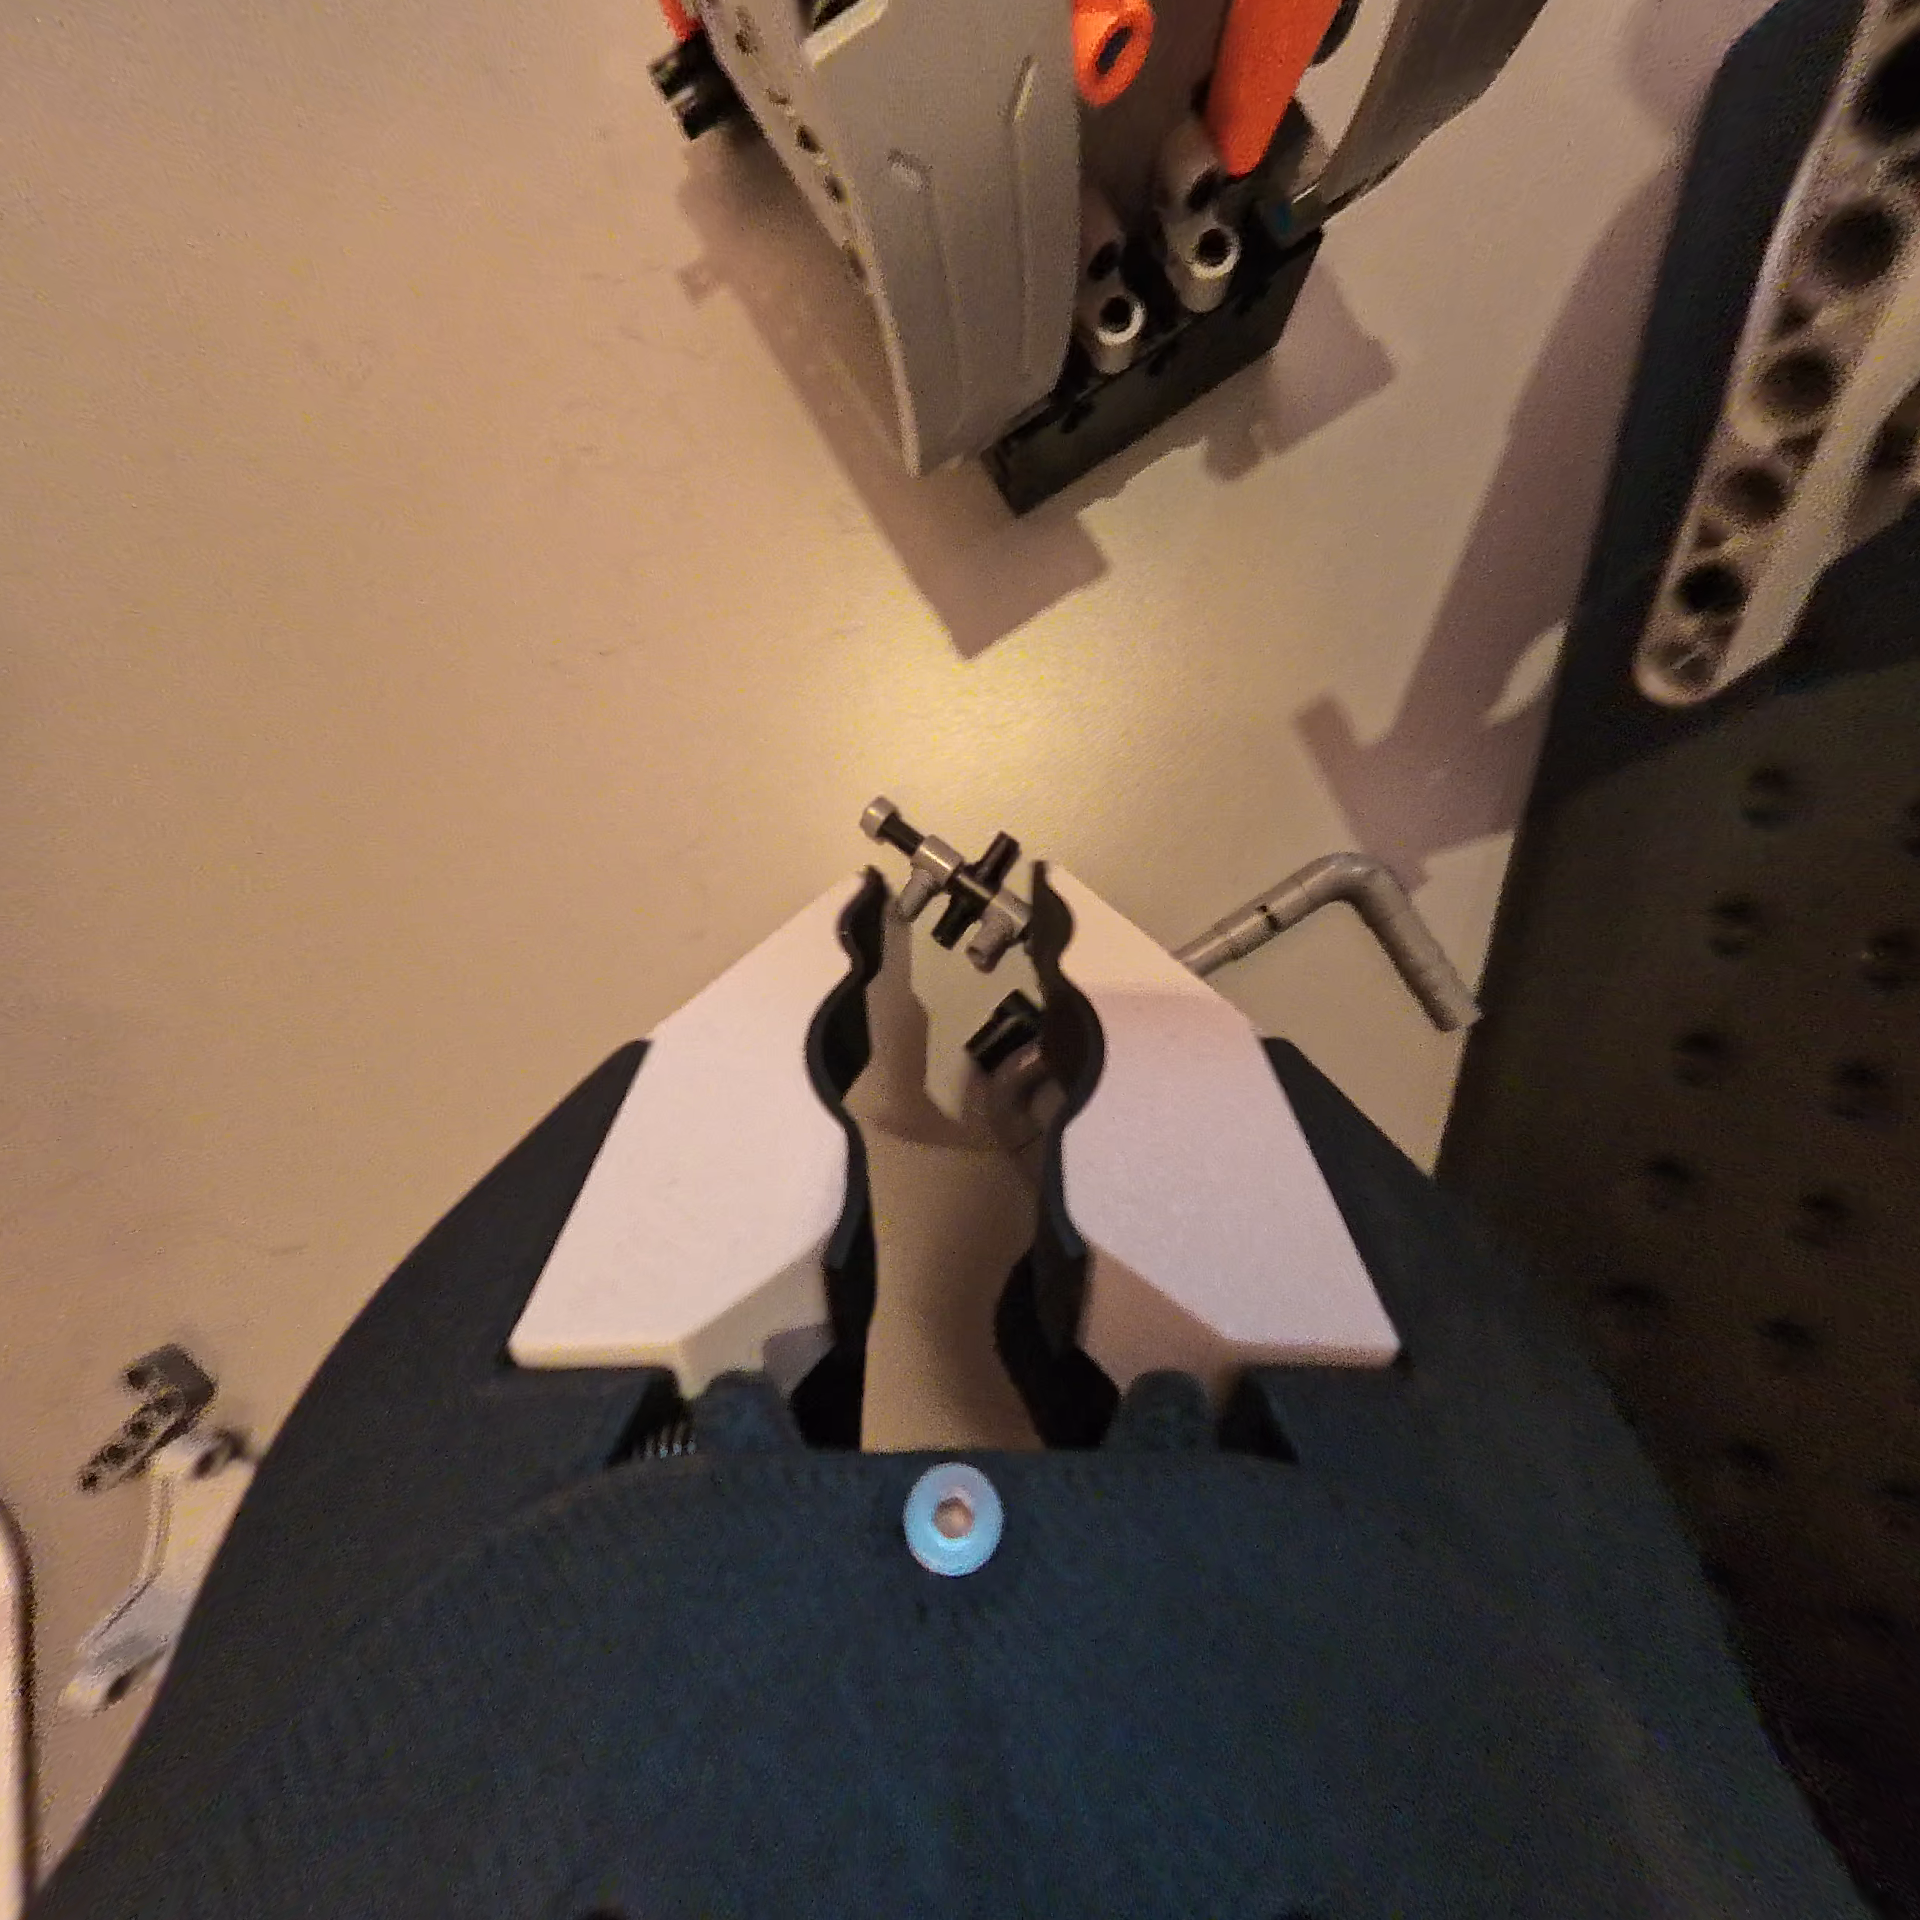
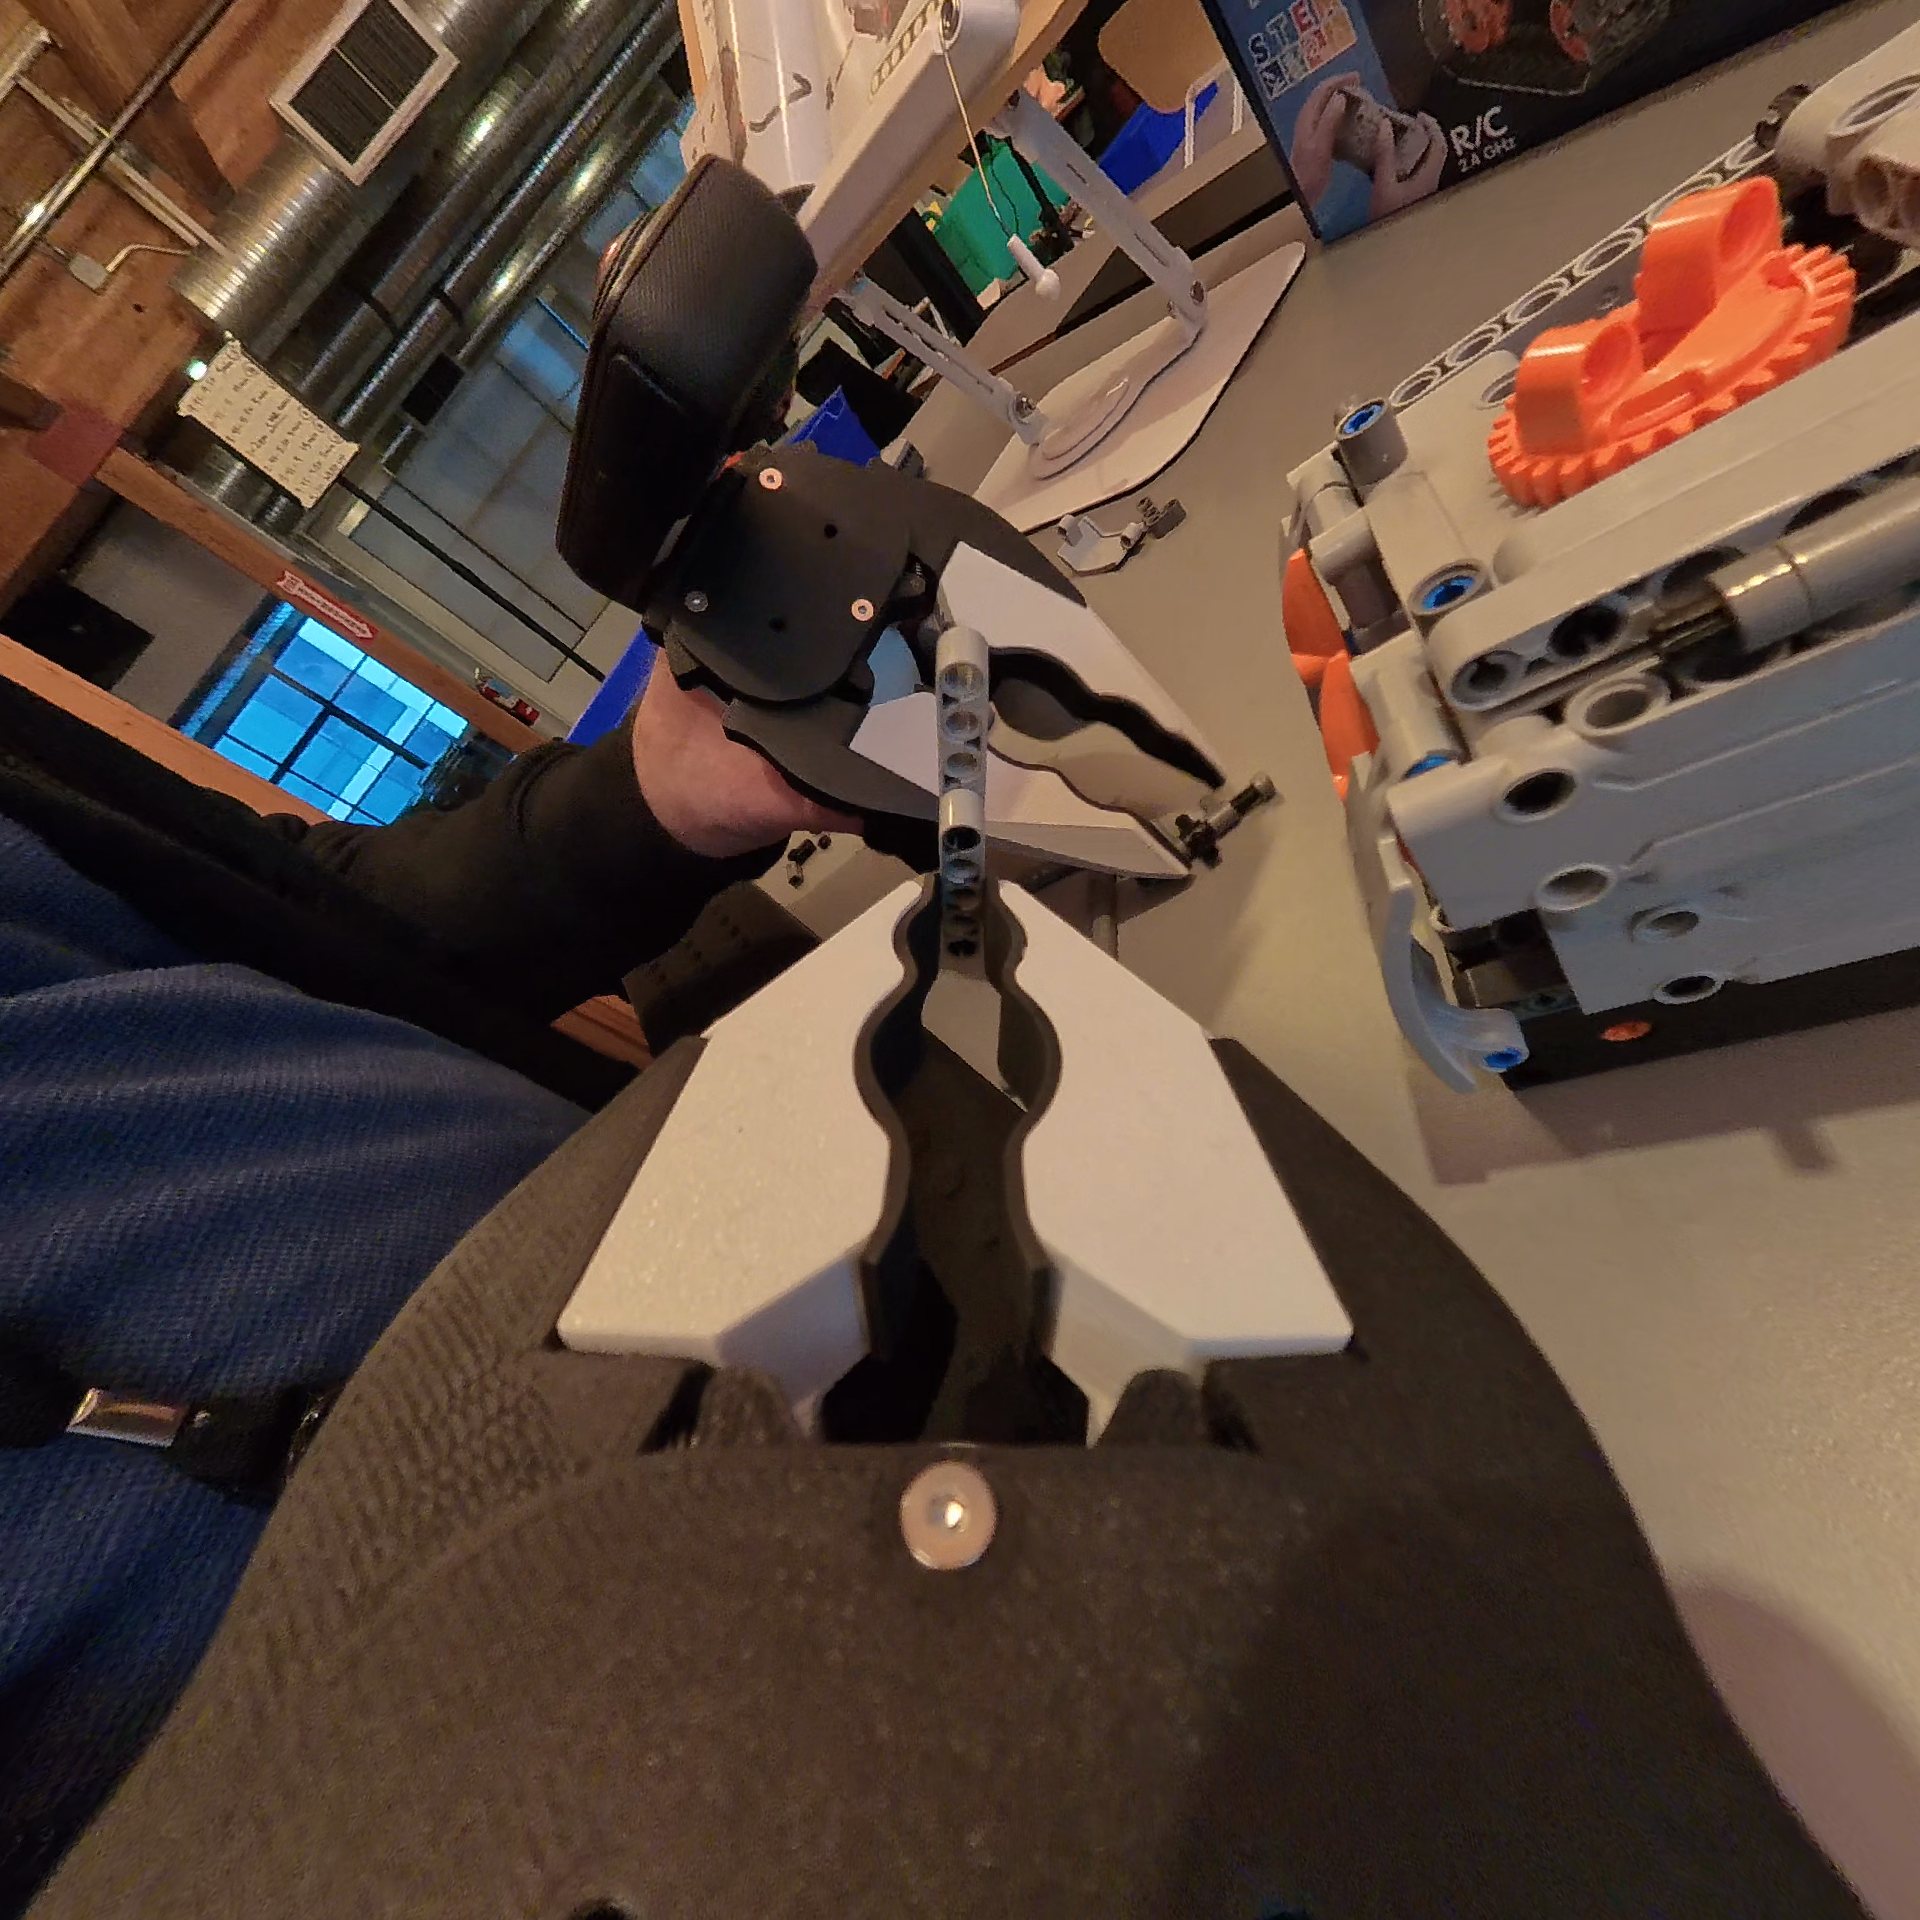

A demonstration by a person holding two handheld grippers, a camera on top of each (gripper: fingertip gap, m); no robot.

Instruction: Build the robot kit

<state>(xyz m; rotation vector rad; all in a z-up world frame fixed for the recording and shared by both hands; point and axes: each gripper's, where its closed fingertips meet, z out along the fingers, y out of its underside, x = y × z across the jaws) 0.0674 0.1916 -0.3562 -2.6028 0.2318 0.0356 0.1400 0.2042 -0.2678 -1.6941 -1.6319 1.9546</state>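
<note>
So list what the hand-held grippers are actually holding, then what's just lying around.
Held:
left hand-held gripper: small axle-and-pin piece
right hand-held gripper: grey holed beam

Lying about:
grey and orange model
bent grey axle
toy box
white stand

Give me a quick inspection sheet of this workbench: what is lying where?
Surface: pale table.
Job's things: grey and orange brick-built vehicle; small axle-and-pin assembly; grey holed beam.
Clutter: bent grey rod; small loose parts; printed box.
Grippers: left gripper shut on the assembly; right gripper shut on the beam.
Cables: white cord at table edge.
Surroundings: white stand, ducts, windows.
</note>
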